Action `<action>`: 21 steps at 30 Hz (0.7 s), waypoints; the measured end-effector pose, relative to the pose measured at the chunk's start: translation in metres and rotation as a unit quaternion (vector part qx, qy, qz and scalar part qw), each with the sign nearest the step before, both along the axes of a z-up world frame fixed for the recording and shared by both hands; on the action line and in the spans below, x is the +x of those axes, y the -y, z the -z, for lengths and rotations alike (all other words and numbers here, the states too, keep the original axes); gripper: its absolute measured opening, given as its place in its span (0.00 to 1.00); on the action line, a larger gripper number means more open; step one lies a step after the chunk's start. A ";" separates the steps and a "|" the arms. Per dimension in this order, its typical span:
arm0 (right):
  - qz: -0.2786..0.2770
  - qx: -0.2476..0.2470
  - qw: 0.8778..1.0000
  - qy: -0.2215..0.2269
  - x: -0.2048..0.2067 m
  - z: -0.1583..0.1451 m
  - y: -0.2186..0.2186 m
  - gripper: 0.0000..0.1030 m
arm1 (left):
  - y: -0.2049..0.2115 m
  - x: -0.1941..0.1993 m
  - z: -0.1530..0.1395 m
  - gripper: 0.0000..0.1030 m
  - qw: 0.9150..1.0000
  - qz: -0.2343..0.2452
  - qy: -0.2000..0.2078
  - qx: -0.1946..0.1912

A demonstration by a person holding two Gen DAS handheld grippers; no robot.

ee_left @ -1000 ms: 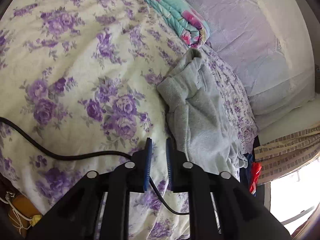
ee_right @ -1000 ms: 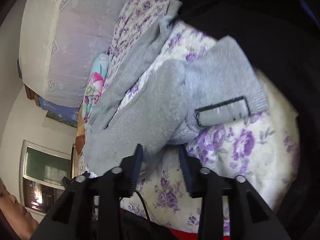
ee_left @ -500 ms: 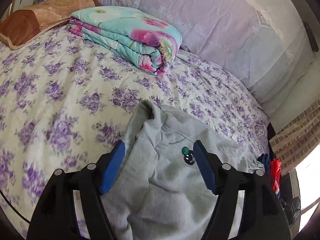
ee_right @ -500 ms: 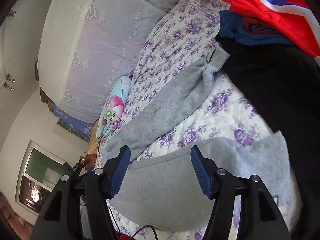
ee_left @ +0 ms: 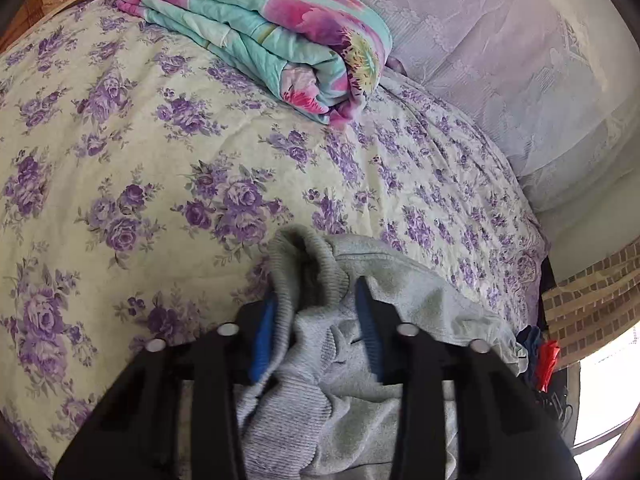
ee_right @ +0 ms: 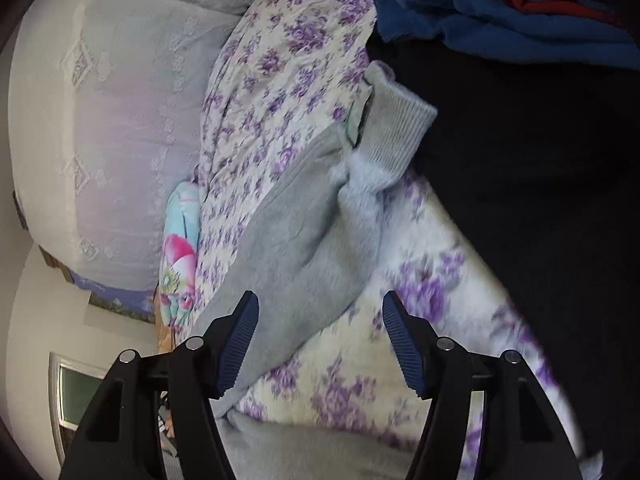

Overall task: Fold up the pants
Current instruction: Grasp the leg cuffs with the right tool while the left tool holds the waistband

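Note:
Grey sweatpants [ee_left: 400, 304] lie crumpled on the purple-flowered bedspread [ee_left: 160, 168]. In the left wrist view my left gripper [ee_left: 316, 320] has its blue-padded fingers [ee_left: 366, 320] closed on a bunched ribbed waistband of the pants. In the right wrist view one grey pant leg [ee_right: 304, 240] runs up to a ribbed cuff [ee_right: 396, 132] near the bed's edge. My right gripper [ee_right: 320, 340] is open and empty above the leg, with its left finger over the cloth.
A folded turquoise and pink quilt [ee_left: 272, 40] lies at the head of the bed, against a lilac padded headboard [ee_left: 520, 80]. Blue and red clothes [ee_right: 500, 12] are piled beyond the bed's edge. A dark drop [ee_right: 540, 180] lies beside the bed.
My left gripper has closed from wide open onto the waistband. My right gripper has opened and moved along the pant leg toward the cuff.

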State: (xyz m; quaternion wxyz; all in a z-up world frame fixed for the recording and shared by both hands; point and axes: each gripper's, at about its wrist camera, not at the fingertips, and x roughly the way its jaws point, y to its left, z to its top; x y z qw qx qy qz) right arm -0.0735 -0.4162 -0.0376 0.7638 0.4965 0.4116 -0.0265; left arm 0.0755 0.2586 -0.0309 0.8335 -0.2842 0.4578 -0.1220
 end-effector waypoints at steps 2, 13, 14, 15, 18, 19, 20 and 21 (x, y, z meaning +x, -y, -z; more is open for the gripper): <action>0.021 0.001 1.000 -0.012 0.014 0.011 0.013 0.64 | -0.007 0.002 0.004 0.16 1.000 -0.006 -0.002 -0.014; -0.063 -0.153 0.979 0.116 0.081 -0.053 -0.022 0.12 | -0.057 -0.007 -0.050 0.00 0.989 -0.104 0.104 -0.024; -0.064 -0.162 0.977 0.120 0.086 -0.055 -0.022 0.12 | -0.067 -0.007 -0.057 0.00 0.985 -0.121 0.118 -0.017; -0.063 -0.164 0.978 0.113 0.093 -0.050 -0.020 0.12 | -0.077 -0.002 -0.056 0.00 0.986 -0.118 0.112 -0.036; -0.043 -0.144 0.988 0.024 0.106 -0.007 -0.003 0.12 | -0.083 0.010 -0.031 0.00 0.991 -0.100 0.056 -0.072; -0.031 -0.126 0.992 0.001 0.104 0.009 0.004 0.12 | -0.076 0.009 -0.027 0.00 0.994 -0.084 0.048 -0.054; -0.021 -0.106 0.994 -0.010 0.099 0.020 0.012 0.12 | -0.067 0.008 -0.021 0.00 0.997 -0.062 0.038 -0.040; -0.014 -0.092 0.996 -0.014 0.094 0.026 0.018 0.12 | -0.060 0.007 -0.015 0.00 0.998 -0.041 0.028 -0.038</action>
